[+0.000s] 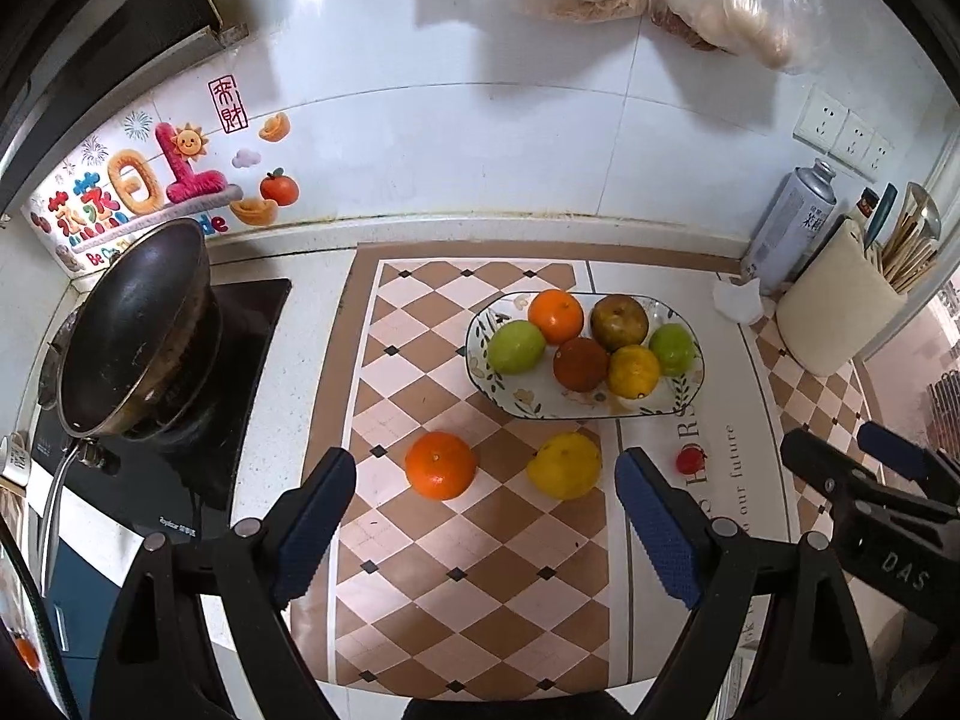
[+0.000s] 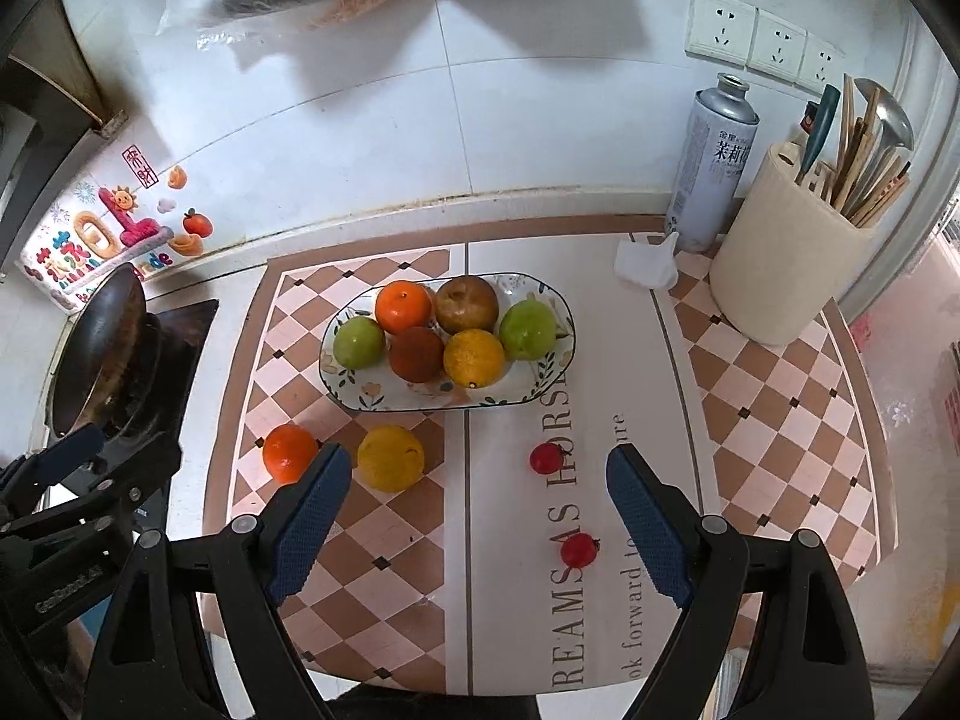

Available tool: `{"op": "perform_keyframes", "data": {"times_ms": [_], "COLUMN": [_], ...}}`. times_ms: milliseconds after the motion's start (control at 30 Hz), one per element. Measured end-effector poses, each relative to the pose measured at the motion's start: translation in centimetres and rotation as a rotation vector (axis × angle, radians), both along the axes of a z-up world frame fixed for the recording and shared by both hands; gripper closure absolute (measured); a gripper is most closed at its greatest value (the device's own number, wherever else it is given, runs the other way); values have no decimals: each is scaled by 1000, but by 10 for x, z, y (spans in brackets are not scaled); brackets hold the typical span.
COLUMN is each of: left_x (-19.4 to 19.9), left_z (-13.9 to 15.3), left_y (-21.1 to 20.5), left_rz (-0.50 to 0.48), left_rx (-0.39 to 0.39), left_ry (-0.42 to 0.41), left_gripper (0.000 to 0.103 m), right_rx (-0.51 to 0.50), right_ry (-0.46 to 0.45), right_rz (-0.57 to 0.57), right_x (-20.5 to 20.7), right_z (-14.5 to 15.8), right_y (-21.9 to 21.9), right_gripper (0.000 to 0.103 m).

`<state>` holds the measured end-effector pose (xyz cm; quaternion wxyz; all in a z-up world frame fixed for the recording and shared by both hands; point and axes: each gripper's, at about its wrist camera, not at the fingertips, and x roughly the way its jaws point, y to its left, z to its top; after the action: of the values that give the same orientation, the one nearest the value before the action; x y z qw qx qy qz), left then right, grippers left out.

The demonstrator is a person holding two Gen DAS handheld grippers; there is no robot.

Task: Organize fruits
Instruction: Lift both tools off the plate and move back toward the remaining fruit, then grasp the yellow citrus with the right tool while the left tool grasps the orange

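Surface: you are over a kitchen counter laid with a checkered mat, white tiled wall behind.
Left gripper: your jaws stand wide apart with nothing between them, above the mat.
Right gripper: jaws likewise spread wide and bare; the left view catches it only as a black frame at its right edge.
Loose orange: on the mat just ahead of your left gripper, near its left finger.
Loose yellow fruit: beside the orange, apart from it, just short of the plate.
Small red fruits: the right view shows two, one ahead between your right fingers and one nearer you; the left view shows a single one.
Plate: patterned oval dish beyond the loose fruit, holding six pieces: two green, one orange, one yellow, two brownish, crowded together.
Wok: tilted on the stove at the far left; the left view shows it in full, the right view only a sliver.
Utensil holder: cream, far right, with a spray can beside it; clearer in the right view.
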<state>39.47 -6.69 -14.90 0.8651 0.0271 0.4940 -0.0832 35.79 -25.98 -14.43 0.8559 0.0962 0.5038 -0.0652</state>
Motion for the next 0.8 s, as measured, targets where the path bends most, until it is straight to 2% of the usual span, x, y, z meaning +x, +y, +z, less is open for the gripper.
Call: {"op": "perform_keyframes", "data": {"times_ms": [233, 367, 400, 433, 533, 800], "left_x": [6, 20, 23, 28, 40, 69], "left_z": [-4, -13, -17, -23, -42, -102], "left_y": [-2, 2, 3, 6, 17, 59], "left_rz": [12, 28, 34, 45, 90, 203], "left_rx": [7, 0, 10, 26, 68, 152], "left_ry": [-6, 5, 8, 15, 40, 197], "left_gripper": [15, 12, 3, 2, 2, 2], "right_rx": [26, 105, 124, 146, 201, 281], "right_ry": [1, 32, 47, 68, 129, 276], "right_rz": [-16, -18, -15, -9, 13, 66], "right_x": [3, 15, 19, 24, 37, 85], "right_z": [-6, -23, -30, -41, -73, -170], "right_y": [-4, -10, -10, -9, -3, 29], "right_gripper": [14, 14, 14, 14, 14, 14]}}
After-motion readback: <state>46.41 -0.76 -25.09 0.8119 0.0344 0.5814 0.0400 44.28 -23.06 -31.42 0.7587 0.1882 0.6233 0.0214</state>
